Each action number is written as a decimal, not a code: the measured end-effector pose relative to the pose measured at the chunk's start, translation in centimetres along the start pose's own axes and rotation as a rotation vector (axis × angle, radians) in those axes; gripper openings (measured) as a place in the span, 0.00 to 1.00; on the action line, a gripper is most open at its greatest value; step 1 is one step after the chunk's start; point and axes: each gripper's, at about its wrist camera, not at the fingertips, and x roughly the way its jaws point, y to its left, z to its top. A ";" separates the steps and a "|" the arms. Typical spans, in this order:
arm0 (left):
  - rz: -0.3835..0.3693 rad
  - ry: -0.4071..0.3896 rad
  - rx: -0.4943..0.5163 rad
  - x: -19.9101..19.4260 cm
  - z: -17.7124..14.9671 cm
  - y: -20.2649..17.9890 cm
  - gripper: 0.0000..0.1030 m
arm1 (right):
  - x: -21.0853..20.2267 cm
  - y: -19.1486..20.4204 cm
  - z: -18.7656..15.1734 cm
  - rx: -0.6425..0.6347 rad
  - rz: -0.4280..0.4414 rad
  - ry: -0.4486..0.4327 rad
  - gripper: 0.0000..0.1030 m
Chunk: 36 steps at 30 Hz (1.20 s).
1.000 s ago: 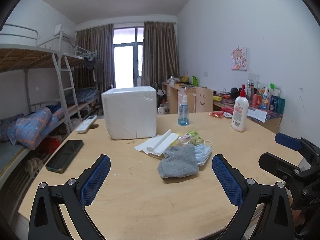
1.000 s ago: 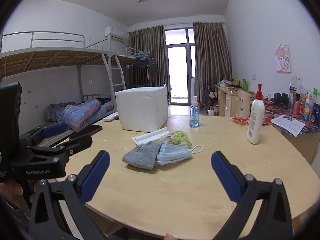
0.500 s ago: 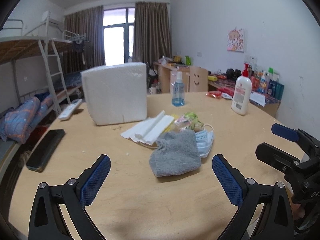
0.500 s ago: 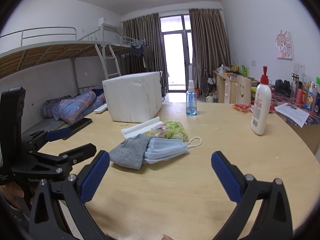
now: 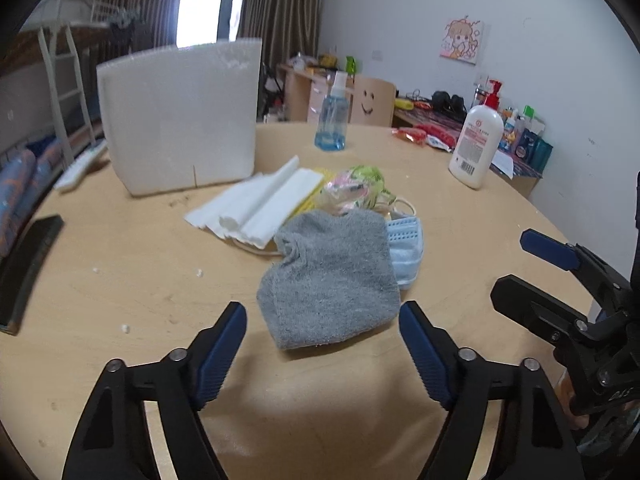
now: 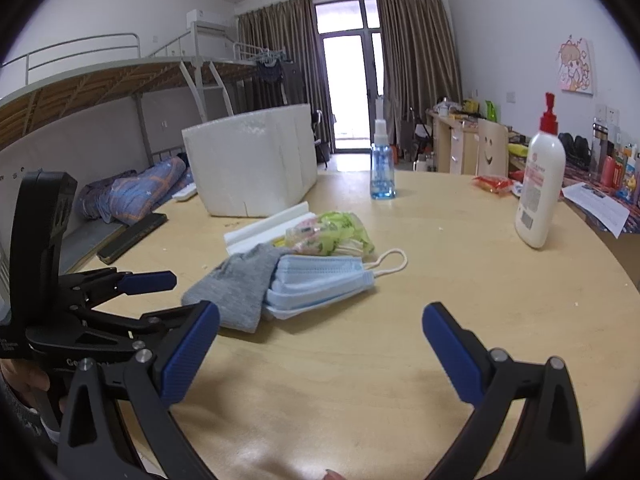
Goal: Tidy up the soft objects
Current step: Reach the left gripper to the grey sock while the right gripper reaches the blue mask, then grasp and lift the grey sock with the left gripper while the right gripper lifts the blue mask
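A grey cloth (image 5: 332, 276) lies on the round wooden table (image 5: 120, 280), on top of a pile with blue face masks (image 5: 406, 246), a green-pink plastic packet (image 5: 356, 188) and white foam strips (image 5: 260, 208). My left gripper (image 5: 322, 340) is open, its fingers either side of the cloth's near edge, just short of it. In the right wrist view the cloth (image 6: 236, 284) and masks (image 6: 320, 284) lie ahead to the left. My right gripper (image 6: 320, 344) is open and empty, above the table near the masks.
A white foam box (image 5: 180, 116) stands behind the pile. A blue spray bottle (image 5: 332, 120) and a white lotion bottle (image 5: 476, 140) stand further back and right. A black phone (image 5: 24, 268) lies at the left edge. A bunk bed stands to the left.
My left gripper has moved forward and down to the grey cloth, and its fingers have narrowed somewhat. My right gripper has moved closer to the pile too.
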 end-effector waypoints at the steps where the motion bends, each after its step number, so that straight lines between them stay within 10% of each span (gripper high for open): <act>1: -0.001 0.007 -0.002 0.2 0.0 0.1 0.76 | 0.2 -0.1 0.0 0.001 -0.001 0.008 1.00; 8: 0.007 0.048 0.007 1.6 0.5 0.3 0.72 | 1.6 -0.7 0.4 0.009 0.002 0.057 1.00; 28: -0.091 0.070 0.005 2.9 0.8 1.0 0.18 | 5.1 0.6 1.4 -0.045 0.026 0.131 0.99; 36: -0.132 0.039 0.002 2.3 0.6 1.3 0.14 | 6.4 1.0 1.4 -0.054 0.047 0.185 0.76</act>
